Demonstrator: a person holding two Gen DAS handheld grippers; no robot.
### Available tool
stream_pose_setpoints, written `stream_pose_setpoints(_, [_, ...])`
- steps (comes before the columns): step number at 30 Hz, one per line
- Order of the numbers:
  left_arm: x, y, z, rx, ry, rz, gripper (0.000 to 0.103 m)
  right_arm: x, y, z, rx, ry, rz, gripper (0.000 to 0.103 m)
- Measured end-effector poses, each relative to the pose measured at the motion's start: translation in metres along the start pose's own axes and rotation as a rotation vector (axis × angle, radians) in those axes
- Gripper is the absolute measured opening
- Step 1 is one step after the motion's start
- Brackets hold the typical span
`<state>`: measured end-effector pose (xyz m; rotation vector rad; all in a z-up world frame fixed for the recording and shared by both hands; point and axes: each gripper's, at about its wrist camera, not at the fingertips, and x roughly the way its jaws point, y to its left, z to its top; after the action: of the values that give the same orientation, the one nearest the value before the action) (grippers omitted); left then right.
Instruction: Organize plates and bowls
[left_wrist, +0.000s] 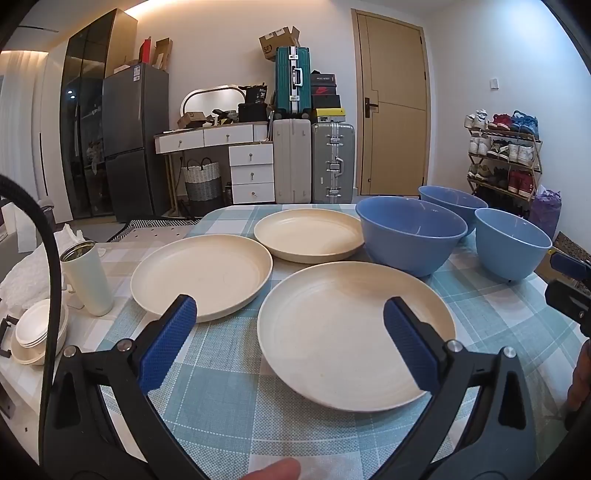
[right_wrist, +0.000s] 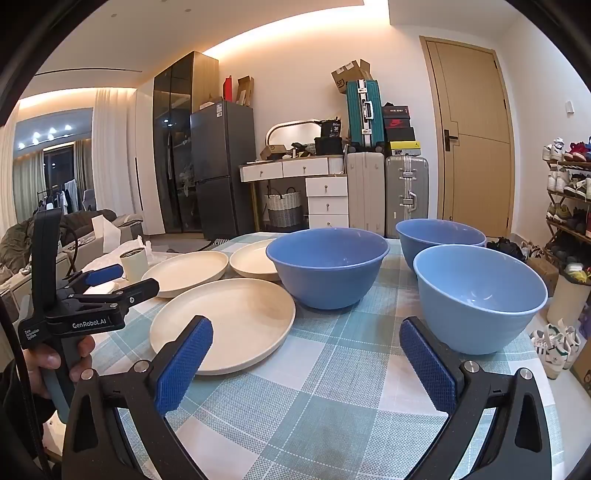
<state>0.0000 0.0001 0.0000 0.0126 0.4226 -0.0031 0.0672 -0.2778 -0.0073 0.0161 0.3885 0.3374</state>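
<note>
Left to right across the surface (left_wrist: 236, 417), which was covered by a blue-and-white checked cloth: at the far left edge stood a pale tumbler (left_wrist: 88, 280) with a stack of small white dishes (left_wrist: 37, 332) in front of it, both off the cloth; next lay the left cream plate (left_wrist: 201, 275), then the far cream plate (left_wrist: 310, 232) behind it and to the right, and the near cream plate (left_wrist: 354, 332) closest to the cameras, the three lying flat, near one another, none stacked. To the right stood three blue bowls, all upright and empty: the large bowl (left_wrist: 410, 232) just beside the far plate, the rear bowl (left_wrist: 454, 206) behind it, and the paler right bowl (left_wrist: 511, 242) nearest the surface's right edge. The left tool (left_wrist: 290, 321) was wide open with nothing between its blue pads (left_wrist: 166, 347), and was held above the cloth with the near cream plate's front half between and under its fingers, not touched by them. The right tool (right_wrist: 306, 350) was likewise wide open and empty, held above bare cloth between the near cream plate (right_wrist: 225, 325) and the right bowl (right_wrist: 480, 299). In the right wrist view a hand (right_wrist: 55, 365) gripped the handle of the left tool at the left margin. A fridge (left_wrist: 133, 140), white drawers and stacked suitcases (left_wrist: 314, 162) stood against the back wall, with a shoe rack (left_wrist: 506, 155) at the right
</note>
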Motion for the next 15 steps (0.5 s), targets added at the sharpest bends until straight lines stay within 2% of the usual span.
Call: stream_pose_setpoints(15, [-0.0002,0.0003,0.0000,0.001,0.000,-0.001,0.101,0.0000,-0.0010,0.0007,0.000,0.001,0.000,0.103])
